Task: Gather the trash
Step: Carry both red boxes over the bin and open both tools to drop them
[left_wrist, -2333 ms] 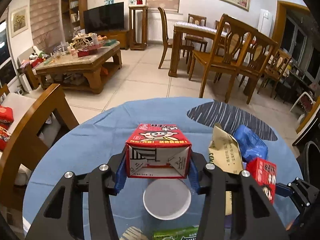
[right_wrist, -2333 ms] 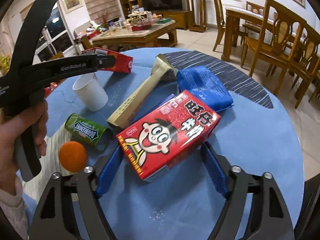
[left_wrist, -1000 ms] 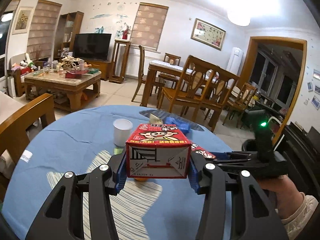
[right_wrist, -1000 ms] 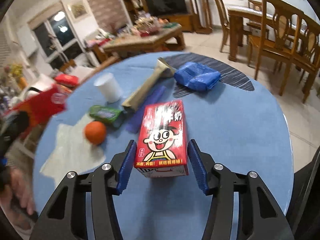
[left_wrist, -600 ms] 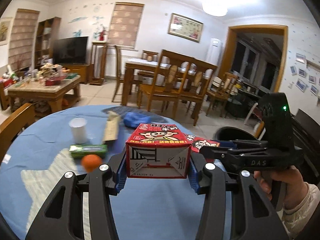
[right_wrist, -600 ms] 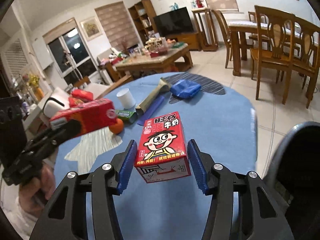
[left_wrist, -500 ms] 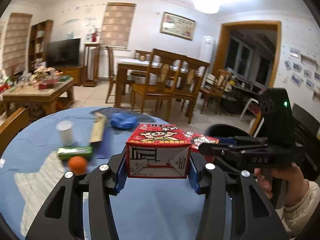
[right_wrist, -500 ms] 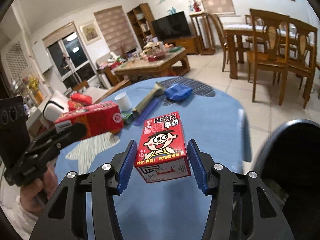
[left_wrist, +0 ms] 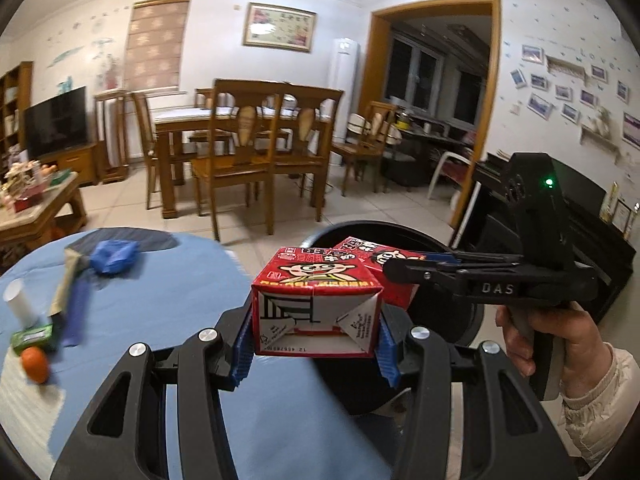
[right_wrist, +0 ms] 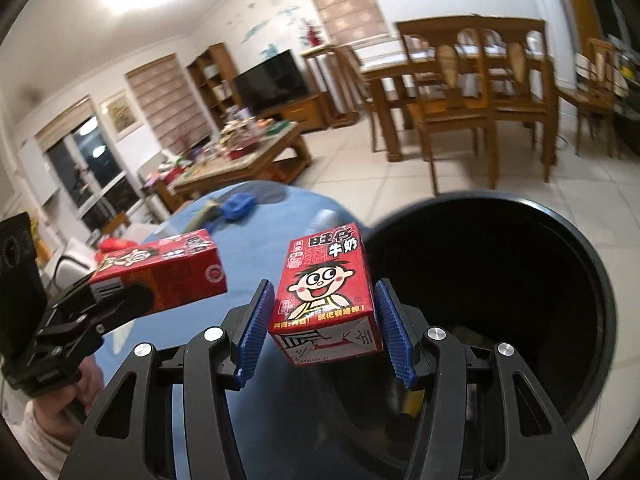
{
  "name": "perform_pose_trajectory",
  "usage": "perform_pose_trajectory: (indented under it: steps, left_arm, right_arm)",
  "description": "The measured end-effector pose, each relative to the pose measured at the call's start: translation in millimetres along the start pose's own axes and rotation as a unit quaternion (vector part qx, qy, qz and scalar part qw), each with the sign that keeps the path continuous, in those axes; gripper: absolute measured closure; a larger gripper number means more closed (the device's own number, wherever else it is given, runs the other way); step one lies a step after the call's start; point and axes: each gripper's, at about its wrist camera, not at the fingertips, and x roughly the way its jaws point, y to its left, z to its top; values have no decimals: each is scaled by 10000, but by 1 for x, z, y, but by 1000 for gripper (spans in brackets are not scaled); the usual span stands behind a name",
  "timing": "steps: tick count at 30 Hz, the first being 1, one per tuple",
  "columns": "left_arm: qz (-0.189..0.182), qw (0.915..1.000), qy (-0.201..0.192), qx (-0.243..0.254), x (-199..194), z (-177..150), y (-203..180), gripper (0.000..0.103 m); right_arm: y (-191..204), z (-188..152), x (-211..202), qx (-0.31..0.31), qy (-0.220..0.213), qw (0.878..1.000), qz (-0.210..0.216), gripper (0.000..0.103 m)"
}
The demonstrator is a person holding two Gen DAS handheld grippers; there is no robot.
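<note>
My left gripper (left_wrist: 316, 342) is shut on a red milk carton (left_wrist: 316, 300), held over the right edge of the blue table (left_wrist: 160, 288). My right gripper (right_wrist: 326, 334) is shut on a second red carton (right_wrist: 326, 288), which hangs at the near rim of a black trash bin (right_wrist: 492, 197). In the left wrist view the right gripper (left_wrist: 404, 270) and its carton (left_wrist: 362, 250) are above the bin (left_wrist: 360, 226). The left gripper's carton (right_wrist: 168, 272) shows at the left of the right wrist view. Something small lies inside the bin, unclear.
On the table lie a blue bag (left_wrist: 114, 256), a tan wrapper (left_wrist: 66, 280), a white cup (left_wrist: 18, 304), a green pack (left_wrist: 32, 336) and an orange (left_wrist: 34, 360). Wooden dining chairs (left_wrist: 240, 148) and a coffee table (right_wrist: 248, 156) stand beyond on tiled floor.
Both grippers have swung right with their cartons, from over the table's middle to its edge. The black bin has come into view beneath the right carton.
</note>
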Motion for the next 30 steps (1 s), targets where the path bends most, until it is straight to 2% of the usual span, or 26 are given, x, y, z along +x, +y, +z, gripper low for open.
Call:
perform_pose_trajectory:
  steps: [8,16,19,22,30]
  left_arm:
    - [-440,9980,439,82,55,5,-32,54]
    - [-678,9929,950,241,106,7,-52,54]
    - [-656,9909,1128,339,123,1,-58,54]
    - [-613,9891,1279,383,134,-2,-60,54]
    - [-564,9876,1418,365,138,-7,-55,53]
  right_arm:
    - [-60,-16,-6,409,84,9977,-539,50]
    - [-95,-28,17,536,536,9906,-1139,51]
    - [-98,-29,24,435,616,9879,-1354,51]
    - [-98,-30,27,403,617,9877,-1382,50]
    - [-96,-27,32,309,597,9868,-1474,50]
